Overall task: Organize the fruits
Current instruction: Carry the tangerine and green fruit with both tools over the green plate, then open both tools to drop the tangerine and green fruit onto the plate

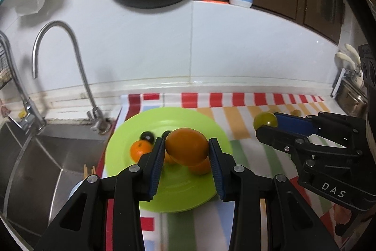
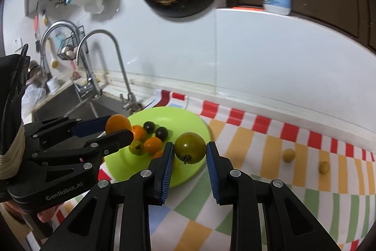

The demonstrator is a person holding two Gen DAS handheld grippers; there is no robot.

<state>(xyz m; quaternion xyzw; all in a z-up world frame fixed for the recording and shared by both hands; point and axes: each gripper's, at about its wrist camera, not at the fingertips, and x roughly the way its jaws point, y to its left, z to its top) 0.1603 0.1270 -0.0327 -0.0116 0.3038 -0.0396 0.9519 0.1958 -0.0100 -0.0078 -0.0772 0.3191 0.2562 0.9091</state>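
My left tool is clamped on an orange fruit, both pads pressed against its sides, held over the middle of the green plate. My right tool is closed on a green tomato and sits above the plate's right rim at the centre of the right wrist view.

On the plate, left of centre, lie small orange fruits, another green tomato and two dark round fruits, packed close together. The near right part of the plate is bare.

The plate rests on a striped cloth over the desk, its left edge near the sink. Two yellow fruits lie apart on the cloth at mid right, with open cloth around them. The faucet stands at the left, well apart from both tools.
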